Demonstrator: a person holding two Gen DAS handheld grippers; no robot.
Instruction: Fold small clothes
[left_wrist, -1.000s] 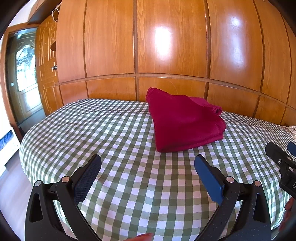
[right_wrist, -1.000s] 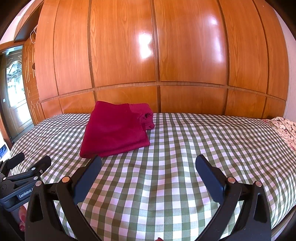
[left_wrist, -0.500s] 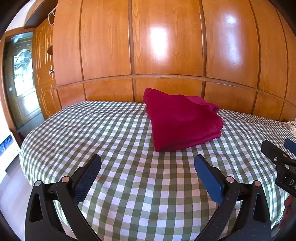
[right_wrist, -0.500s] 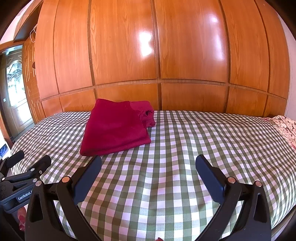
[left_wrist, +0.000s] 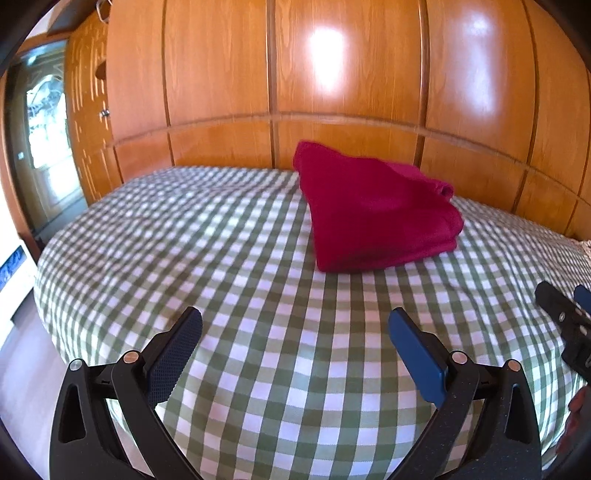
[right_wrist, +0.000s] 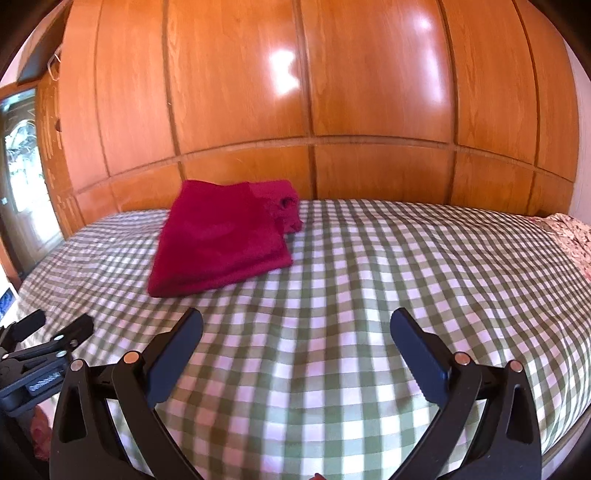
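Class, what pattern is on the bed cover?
Green and white checks on the bed cover, clearest in the left wrist view.

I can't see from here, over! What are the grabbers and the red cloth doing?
Left gripper open, empty. Right gripper open, empty. Red cloth folded on checked bedspread, untouched. Nothing in the way.

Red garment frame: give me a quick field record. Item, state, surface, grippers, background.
item: red garment
state: folded into a layered stack, rolled edge at its far right side
surface: green-and-white checked bedcover, garment lies toward its far side
left gripper: open, empty, short of the garment
right gripper: open, empty, garment ahead to its left
background: wooden panelled wall
other: floral fabric at the bed's right edge
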